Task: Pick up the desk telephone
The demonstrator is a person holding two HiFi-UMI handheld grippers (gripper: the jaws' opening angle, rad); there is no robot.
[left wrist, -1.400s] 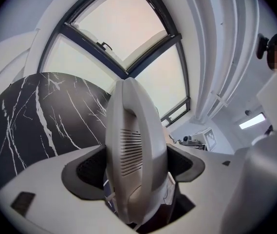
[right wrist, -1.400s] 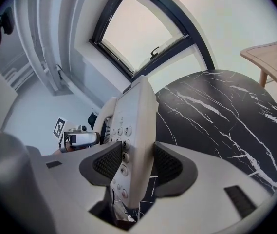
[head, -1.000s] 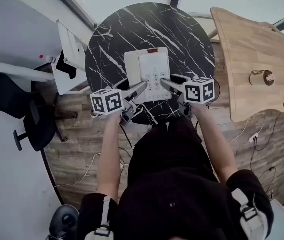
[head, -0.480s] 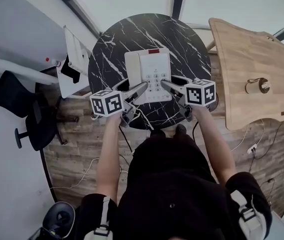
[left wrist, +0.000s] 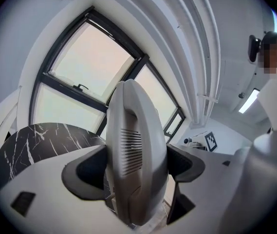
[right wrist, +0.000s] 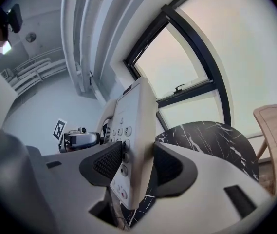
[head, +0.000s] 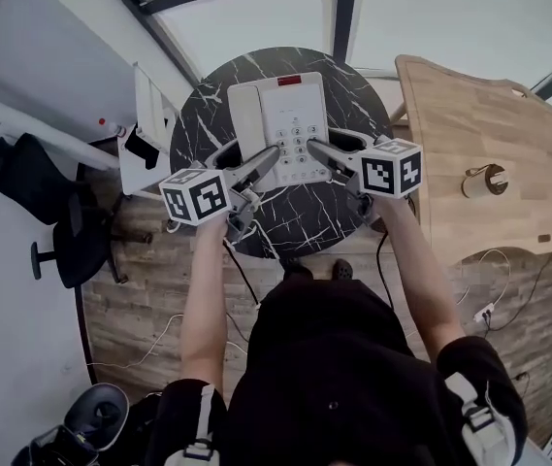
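The desk telephone point(head: 280, 115) hangs clear of the round black marble surface point(head: 300, 223), over its far half, carried between both grippers. The left gripper point(head: 262, 166) is clenched on the phone's left side, its pads pressing either face of the handset point(left wrist: 136, 145) just below the slotted grille. The right gripper point(head: 322, 153) is clamped on the right edge, one pad on the keypad point(right wrist: 122, 130) and the other on the underside. In each gripper view the phone's body blocks the middle of the picture, so only a slice of the marble top shows beside it. A dark cable point(head: 243, 278) drops below the near rim of the surface and disappears behind the person's body; whether it belongs to the phone cannot be told. To the right, on a wooden table point(head: 470, 115), lies a small roll-like object point(head: 479, 181), too small to identify. At the near left corner a dark round thing point(head: 96, 417) on the floor is partly cut off by the frame.
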